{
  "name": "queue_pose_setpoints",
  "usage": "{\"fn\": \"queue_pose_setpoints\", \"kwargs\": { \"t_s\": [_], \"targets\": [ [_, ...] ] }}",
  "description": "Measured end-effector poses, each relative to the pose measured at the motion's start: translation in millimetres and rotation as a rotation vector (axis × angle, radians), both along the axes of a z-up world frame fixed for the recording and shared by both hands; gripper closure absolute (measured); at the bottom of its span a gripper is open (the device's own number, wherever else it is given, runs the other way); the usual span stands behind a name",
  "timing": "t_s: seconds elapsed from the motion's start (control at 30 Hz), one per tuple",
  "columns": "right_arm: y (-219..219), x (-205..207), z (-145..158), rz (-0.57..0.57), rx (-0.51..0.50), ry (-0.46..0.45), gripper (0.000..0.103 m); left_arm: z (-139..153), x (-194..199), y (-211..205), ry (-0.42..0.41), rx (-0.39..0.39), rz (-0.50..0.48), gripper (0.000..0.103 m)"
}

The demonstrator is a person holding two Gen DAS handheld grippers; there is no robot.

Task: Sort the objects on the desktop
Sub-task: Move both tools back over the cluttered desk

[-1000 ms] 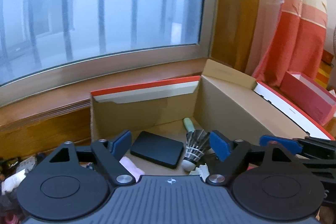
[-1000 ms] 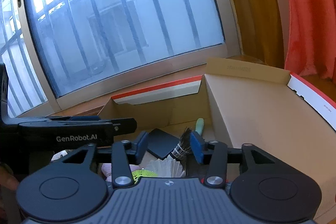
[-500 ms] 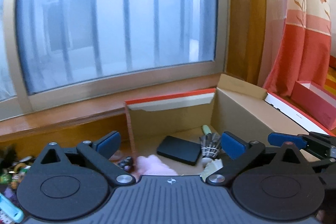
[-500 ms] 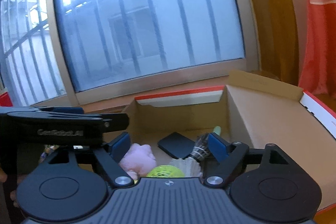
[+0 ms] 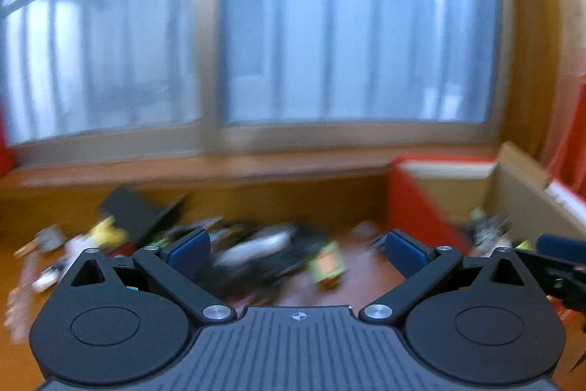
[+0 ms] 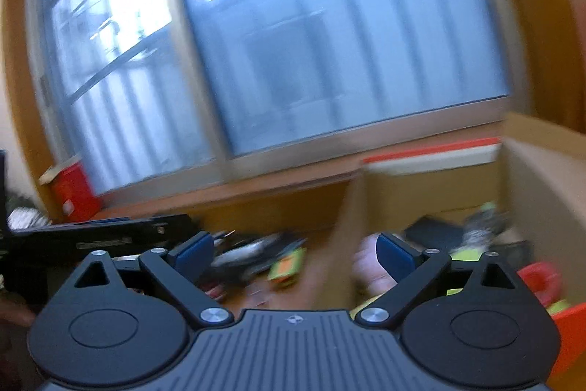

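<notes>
left wrist view: the left gripper [image 5: 296,246] stood wide and empty over blurred clutter [image 5: 256,252] on the desk [image 5: 366,285]; the cardboard box [image 5: 520,186] sat to the right.

right wrist view: the right gripper [image 6: 295,250] gaped empty at the box wall [image 6: 351,208]; a careful operator would have steadied before choosing one piece.

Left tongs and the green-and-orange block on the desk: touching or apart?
Apart. In the left wrist view the left tongs stand open and empty, and the blurred green-and-orange block lies on the desk beyond, clear of both pads.
</notes>
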State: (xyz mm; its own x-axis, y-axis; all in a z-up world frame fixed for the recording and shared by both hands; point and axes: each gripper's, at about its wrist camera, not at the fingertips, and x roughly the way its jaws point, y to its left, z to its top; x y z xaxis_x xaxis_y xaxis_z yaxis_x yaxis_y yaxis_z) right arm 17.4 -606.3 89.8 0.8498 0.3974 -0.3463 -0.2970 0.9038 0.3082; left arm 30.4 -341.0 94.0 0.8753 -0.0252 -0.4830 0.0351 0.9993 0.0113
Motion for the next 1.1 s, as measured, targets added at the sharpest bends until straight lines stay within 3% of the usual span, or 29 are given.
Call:
{"fn": "queue_pose_setpoints", "kwargs": {
  "t_s": [0.3,0.5,0.63,0.87,1.07,1.1],
  "targets": [
    [137,-27,-18,0.168,-0.034,0.104,0.006,-29,-43,134,0.109,0.045,0.152,0.0],
    [194,-46,-27,0.216,-0.03,0.16,0.006,-40,-58,191,0.135,0.043,0.192,0.0],
    [212,-46,-25,0.197,-0.059,0.163,0.006,-47,-57,207,0.145,0.026,0.191,0.0],
    [225,-22,-39,0.213,-0.073,0.245,0.006,-65,-40,206,0.204,0.054,0.168,0.0],
    [240,4,-61,0.225,-0.095,0.255,0.011,-72,-25,205,0.189,0.109,0.123,0.0],
    [245,7,-66,0.217,-0.119,0.259,0.018,-74,-23,204,0.185,0.118,0.116,0.0]
  ]
}}
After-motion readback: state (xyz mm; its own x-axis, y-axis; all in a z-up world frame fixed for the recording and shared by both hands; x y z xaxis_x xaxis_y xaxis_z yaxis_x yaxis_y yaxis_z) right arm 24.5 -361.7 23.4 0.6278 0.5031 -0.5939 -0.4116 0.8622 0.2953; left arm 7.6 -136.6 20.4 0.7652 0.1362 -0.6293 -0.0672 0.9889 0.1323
